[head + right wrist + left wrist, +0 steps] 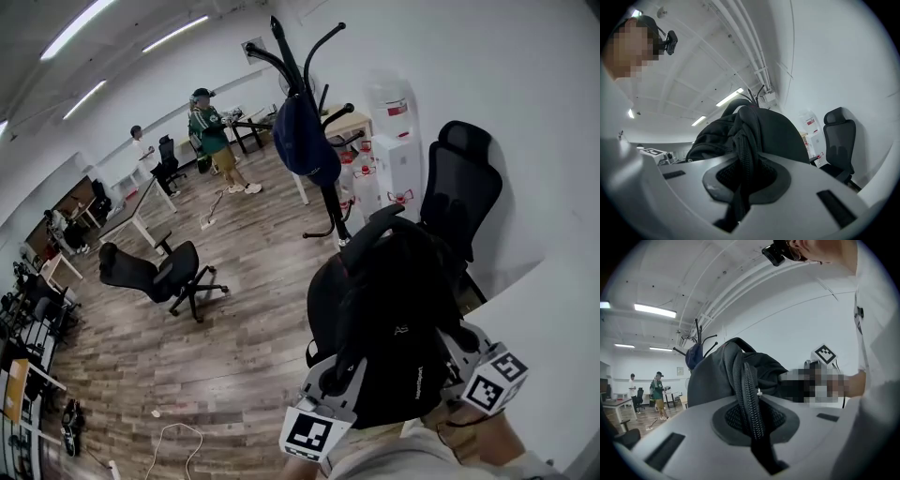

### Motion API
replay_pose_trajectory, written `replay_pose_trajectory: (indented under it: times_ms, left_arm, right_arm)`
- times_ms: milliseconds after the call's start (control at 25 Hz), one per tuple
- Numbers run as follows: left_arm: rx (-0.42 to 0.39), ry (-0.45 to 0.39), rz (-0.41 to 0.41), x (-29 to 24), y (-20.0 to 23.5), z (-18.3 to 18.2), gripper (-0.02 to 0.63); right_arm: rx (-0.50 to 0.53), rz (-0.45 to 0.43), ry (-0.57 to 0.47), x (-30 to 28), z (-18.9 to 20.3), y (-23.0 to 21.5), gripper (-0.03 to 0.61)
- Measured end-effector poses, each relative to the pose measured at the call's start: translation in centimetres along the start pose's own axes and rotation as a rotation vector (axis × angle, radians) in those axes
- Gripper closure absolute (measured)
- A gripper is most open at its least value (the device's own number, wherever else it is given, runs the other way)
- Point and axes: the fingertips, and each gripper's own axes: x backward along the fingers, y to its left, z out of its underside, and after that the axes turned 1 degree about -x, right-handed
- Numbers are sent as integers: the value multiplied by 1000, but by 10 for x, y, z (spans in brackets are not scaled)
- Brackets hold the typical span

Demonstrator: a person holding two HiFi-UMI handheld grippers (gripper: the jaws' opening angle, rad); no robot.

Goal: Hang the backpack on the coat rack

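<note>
Gripping backpack by its straps: left gripper clenched on one strap, right gripper on the other. Holding it up near the body, well apart from the far coat rack. Pickup done; remaining: carrying over, hooking on.

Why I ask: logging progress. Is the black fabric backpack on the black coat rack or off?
Off: left gripper and right gripper hold the black fabric backpack apart from the coat rack.
</note>
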Motion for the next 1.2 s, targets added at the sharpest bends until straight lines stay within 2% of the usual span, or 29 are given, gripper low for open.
replay_pose_trajectory:
  times_ms: [440,760,1200]
  left_arm:
    - [0,-10,-71,-80,37,-28,584]
    - [-24,-23,-158,-135,67,-50,583]
    - [-46,-5,-266,-181,91,-68,580]
  right_arm:
    - [26,-99,-19,-53,-60,-57,548]
    - [-5,-208,-43,-97,-105,-97,546]
    - [0,-305,-38,-149,-140,-136,546]
